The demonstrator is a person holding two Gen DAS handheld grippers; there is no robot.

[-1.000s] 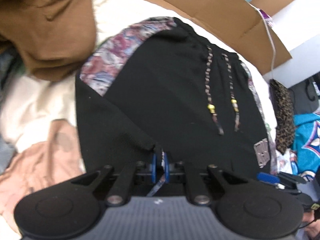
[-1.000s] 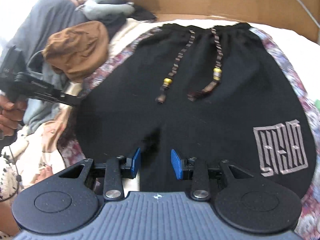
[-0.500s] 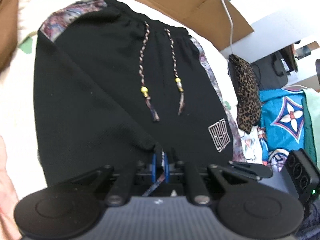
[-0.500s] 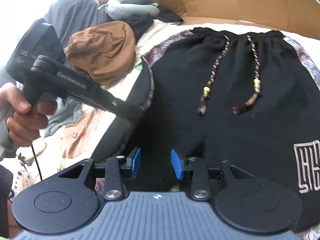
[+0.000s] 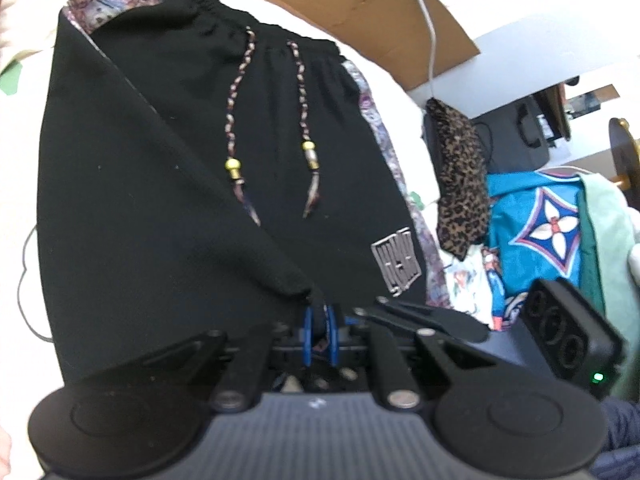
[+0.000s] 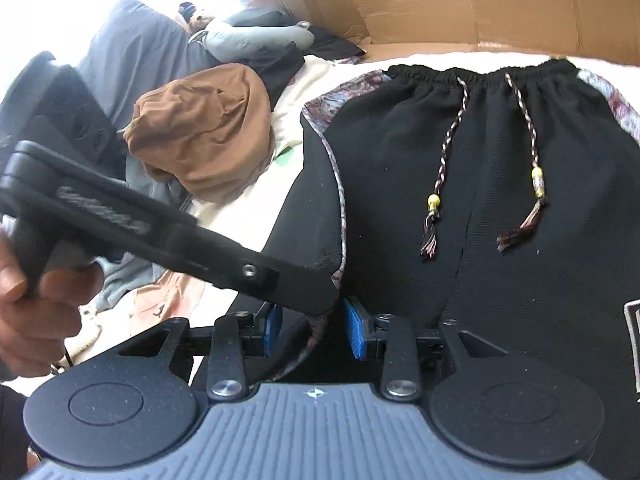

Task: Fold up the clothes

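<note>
Black shorts [image 5: 168,184] with paisley side stripes, braided drawstrings and a grey logo lie on a cream bedsheet; they also show in the right wrist view [image 6: 500,168]. My left gripper [image 5: 319,334] is shut on the hem of the shorts' left leg, lifted and folded over toward the middle. In the right wrist view the left gripper [image 6: 320,296] crosses in from the left, holding that hem just above my right gripper [image 6: 314,330], which is open with the raised hem between its blue pads [image 6: 354,330].
A brown garment [image 6: 204,128] and grey clothes [image 6: 160,52] are piled left of the shorts. Cardboard [image 6: 480,4] stands behind. A leopard-print cloth [image 5: 460,184] and a teal patterned garment [image 5: 536,224] lie to the right.
My left gripper has carried the left leg's hem up and rightward over the shorts, close to my right gripper. The right gripper has stayed open and shifted slightly left.
</note>
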